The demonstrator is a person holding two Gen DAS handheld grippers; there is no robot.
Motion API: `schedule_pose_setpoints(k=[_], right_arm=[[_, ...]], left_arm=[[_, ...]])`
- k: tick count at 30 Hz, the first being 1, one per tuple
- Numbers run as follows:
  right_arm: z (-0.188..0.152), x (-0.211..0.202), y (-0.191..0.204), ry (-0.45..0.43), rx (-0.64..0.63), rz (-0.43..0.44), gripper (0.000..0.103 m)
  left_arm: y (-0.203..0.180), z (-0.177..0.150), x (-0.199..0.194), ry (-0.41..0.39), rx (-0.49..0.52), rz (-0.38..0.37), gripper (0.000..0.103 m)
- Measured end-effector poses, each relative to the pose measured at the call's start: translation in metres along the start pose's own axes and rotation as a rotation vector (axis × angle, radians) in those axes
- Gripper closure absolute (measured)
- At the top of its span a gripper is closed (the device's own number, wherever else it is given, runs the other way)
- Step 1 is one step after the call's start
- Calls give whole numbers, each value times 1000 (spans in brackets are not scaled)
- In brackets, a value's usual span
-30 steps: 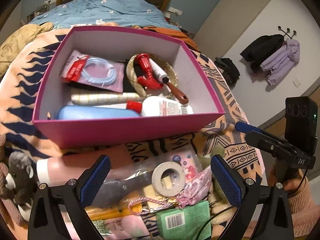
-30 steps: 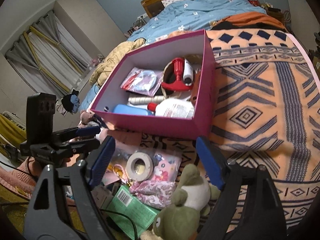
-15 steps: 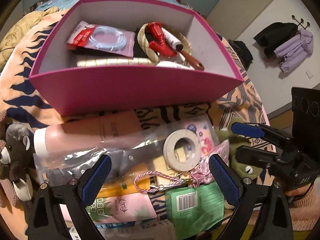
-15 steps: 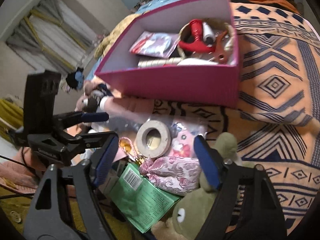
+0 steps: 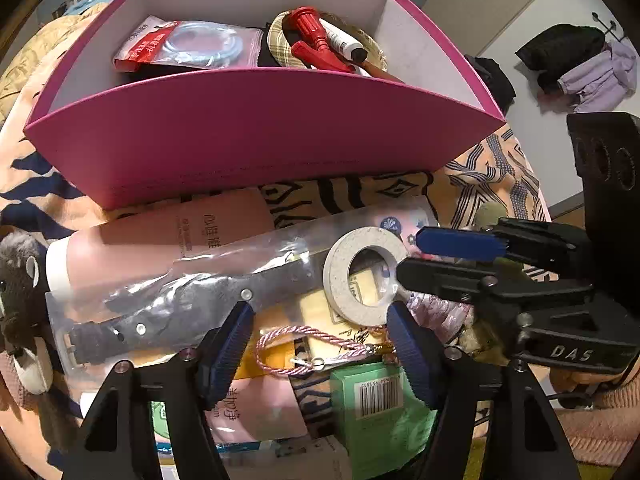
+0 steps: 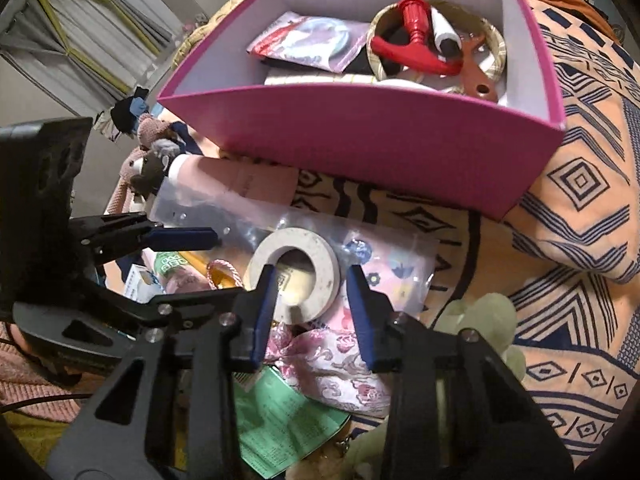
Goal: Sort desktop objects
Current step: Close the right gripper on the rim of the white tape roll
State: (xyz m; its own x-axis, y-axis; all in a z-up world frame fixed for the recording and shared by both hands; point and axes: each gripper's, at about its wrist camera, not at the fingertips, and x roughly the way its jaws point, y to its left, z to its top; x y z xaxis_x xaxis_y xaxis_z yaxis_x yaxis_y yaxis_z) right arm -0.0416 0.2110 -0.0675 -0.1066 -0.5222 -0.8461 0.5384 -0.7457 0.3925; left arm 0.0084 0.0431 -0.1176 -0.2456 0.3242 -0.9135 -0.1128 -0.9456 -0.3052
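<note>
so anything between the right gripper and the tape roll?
Nothing visible. The right gripper is closing with the tape roll partly between its fingers, pads not yet pressing. The left gripper is closing over the pink cord beside it.

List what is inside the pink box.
In the pink box: a red-labelled cable packet, a plaid ring, a red tool, a white tube and a brown handle. The near wall hides the floor.
</note>
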Motion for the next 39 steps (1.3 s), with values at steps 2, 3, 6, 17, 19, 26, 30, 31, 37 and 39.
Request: schedule_pose_setpoints(k=[2, 3, 6, 17, 19, 26, 30, 31, 37, 39], right_arm=[[1, 2, 1, 3, -5, -5, 66], [2, 2, 2, 5, -7, -6, 67], [4, 4, 3, 11, -7, -6, 67], [2, 10, 0, 28, 13, -6, 80], [2, 10, -1, 30, 21, -5, 81], [5, 12, -2, 33, 20, -23, 81], [6, 15, 3, 41, -10, -53, 77], [6, 15, 2, 42, -8, -51, 77], [5, 13, -5, 32, 25, -37, 85], [4, 11, -5, 27, 27, -33, 86]], left_arm=[[-1, 1, -1, -3, 2, -16, 40], [-1, 2, -1, -1, 2, -25, 41], [0, 3, 2, 15, -1, -35, 50], [-4, 10, 12, 53, -6, -115, 69], [-2, 10, 14, 60, -14, -122, 70], [2, 12, 16, 68, -40, -144, 74], [-1, 13, 18, 71, -34, -139, 74], [0, 13, 17, 71, -36, -142, 74], [4, 13, 17, 69, -53, -155, 77], [2, 13, 16, 63, -45, -149, 77]])
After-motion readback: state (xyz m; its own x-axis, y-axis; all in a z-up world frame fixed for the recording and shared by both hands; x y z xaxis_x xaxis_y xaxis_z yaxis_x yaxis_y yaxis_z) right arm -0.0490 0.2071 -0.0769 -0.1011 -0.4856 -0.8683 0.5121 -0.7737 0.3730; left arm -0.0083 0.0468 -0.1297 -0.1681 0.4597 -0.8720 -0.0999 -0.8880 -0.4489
